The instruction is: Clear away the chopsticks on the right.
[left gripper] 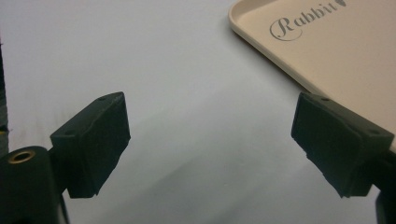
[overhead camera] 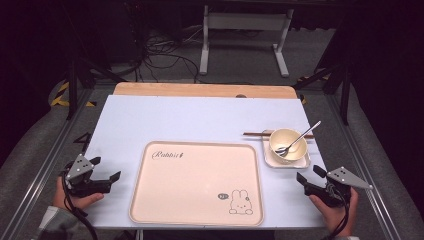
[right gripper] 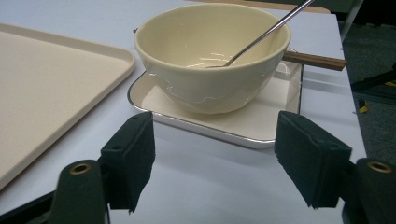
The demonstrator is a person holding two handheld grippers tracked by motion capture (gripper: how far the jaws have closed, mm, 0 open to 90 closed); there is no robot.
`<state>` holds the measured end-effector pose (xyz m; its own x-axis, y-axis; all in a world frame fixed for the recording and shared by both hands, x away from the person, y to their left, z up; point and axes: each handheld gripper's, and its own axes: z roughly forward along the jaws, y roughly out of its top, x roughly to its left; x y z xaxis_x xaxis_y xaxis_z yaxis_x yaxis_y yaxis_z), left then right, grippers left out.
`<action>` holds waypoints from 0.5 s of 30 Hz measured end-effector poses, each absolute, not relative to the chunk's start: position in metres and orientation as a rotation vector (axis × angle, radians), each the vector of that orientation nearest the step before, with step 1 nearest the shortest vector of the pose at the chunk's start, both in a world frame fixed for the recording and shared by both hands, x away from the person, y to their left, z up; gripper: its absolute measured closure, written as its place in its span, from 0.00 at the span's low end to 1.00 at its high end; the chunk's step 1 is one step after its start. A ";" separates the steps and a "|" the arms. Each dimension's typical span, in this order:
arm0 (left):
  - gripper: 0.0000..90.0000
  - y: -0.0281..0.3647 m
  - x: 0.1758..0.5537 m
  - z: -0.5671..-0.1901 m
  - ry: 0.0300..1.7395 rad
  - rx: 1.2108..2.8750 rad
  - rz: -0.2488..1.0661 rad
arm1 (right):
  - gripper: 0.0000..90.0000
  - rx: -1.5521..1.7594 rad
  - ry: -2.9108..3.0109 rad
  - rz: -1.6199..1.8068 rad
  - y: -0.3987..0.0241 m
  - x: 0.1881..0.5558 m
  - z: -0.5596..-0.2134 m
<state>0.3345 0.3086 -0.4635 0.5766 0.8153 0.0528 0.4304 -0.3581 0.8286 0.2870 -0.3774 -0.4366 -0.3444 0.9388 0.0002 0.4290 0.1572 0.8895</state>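
Observation:
A cream bowl (overhead camera: 287, 143) (right gripper: 212, 56) with a metal spoon (overhead camera: 300, 139) (right gripper: 261, 39) in it stands on a small square white plate (overhead camera: 302, 162) (right gripper: 261, 126) at the right. Brown chopsticks (overhead camera: 255, 133) (right gripper: 315, 60) lie behind the plate. A large beige tray (overhead camera: 197, 182) (left gripper: 336, 51) (right gripper: 42, 88) marked "Rabbit" lies in the middle. My right gripper (overhead camera: 311, 176) (right gripper: 215, 163) is open just in front of the plate, its jaws apart with nothing between them. My left gripper (overhead camera: 105, 167) (left gripper: 210, 140) is open over the bare table left of the tray.
The white table top (overhead camera: 190, 117) has a wooden strip along its far edge. Beyond it are a metal stand's legs and cables on the floor. Dark frame rails run along both sides of the table.

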 end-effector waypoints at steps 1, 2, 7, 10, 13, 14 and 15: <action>0.14 0.308 0.334 -0.463 0.984 1.988 0.598 | 0.34 1.297 1.859 1.134 -0.378 0.287 -0.437; 0.15 0.308 0.334 -0.463 0.984 1.988 0.598 | 0.34 1.304 1.857 1.131 -0.378 0.286 -0.437; 0.16 0.303 0.330 -0.465 0.938 2.003 0.593 | 0.36 1.305 1.840 1.141 -0.380 0.286 -0.436; 0.17 0.301 0.327 -0.465 0.915 2.012 0.595 | 0.37 1.295 1.837 1.136 -0.378 0.290 -0.435; 0.18 0.302 0.327 -0.465 0.907 2.014 0.595 | 0.41 1.294 1.831 1.126 -0.379 0.292 -0.435; 0.18 0.302 0.327 -0.465 0.905 2.015 0.592 | 0.43 1.292 1.832 1.127 -0.380 0.293 -0.435; 0.18 0.302 0.326 -0.465 0.906 2.011 0.593 | 0.47 1.293 1.830 1.129 -0.380 0.293 -0.434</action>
<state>0.3263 0.3021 -0.4654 0.6280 0.7743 0.0781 0.3814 -0.3938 0.8363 0.2933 -0.3805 -0.4345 -0.3267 0.9451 -0.0122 0.4128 0.1543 0.8977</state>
